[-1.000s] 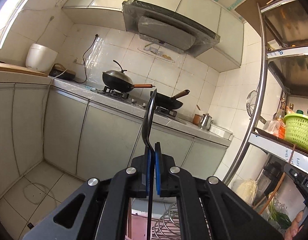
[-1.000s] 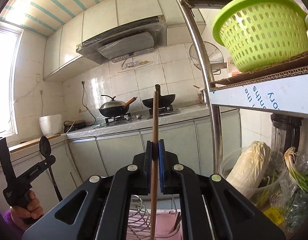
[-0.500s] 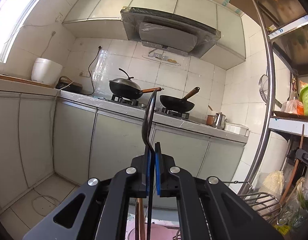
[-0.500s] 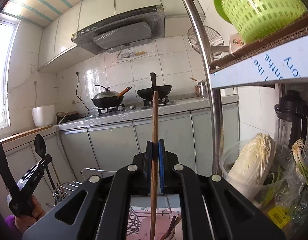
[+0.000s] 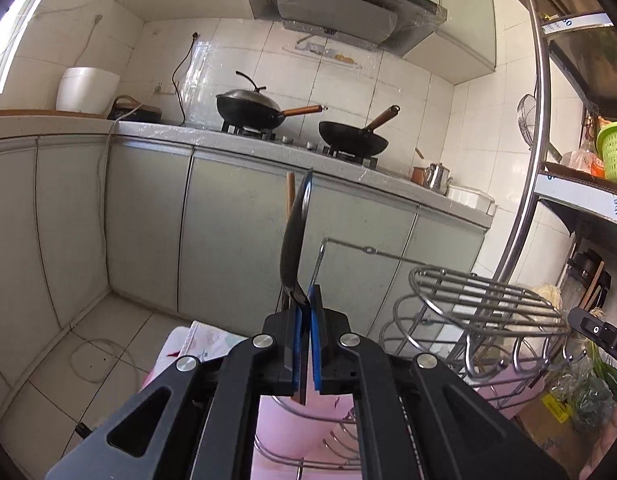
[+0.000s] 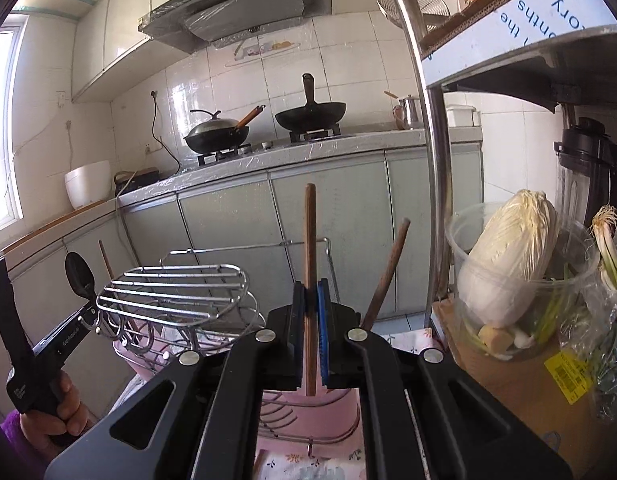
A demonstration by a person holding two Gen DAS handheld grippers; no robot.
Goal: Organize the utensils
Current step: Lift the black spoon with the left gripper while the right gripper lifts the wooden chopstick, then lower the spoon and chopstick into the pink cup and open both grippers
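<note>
Grippers level over the wire rack [image 5: 484,300]: left gripper [image 5: 306,312] pinches an upright black spoon [image 5: 294,244], right gripper [image 6: 310,304] an upright wooden stick [image 6: 309,248].

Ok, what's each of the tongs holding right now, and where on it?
Left tongs grip a black spoon by its handle just below the bowl. Right tongs grip a wooden stick partway along its shaft.

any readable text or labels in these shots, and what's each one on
"onths" and "ory", upside down, cut off: white shelf edge strip.
"the", sideways: same strip in the left wrist view.
Small white print on the left tool: too small to read.
Yellow barcode sticker on the cardboard box: too blurred.
</note>
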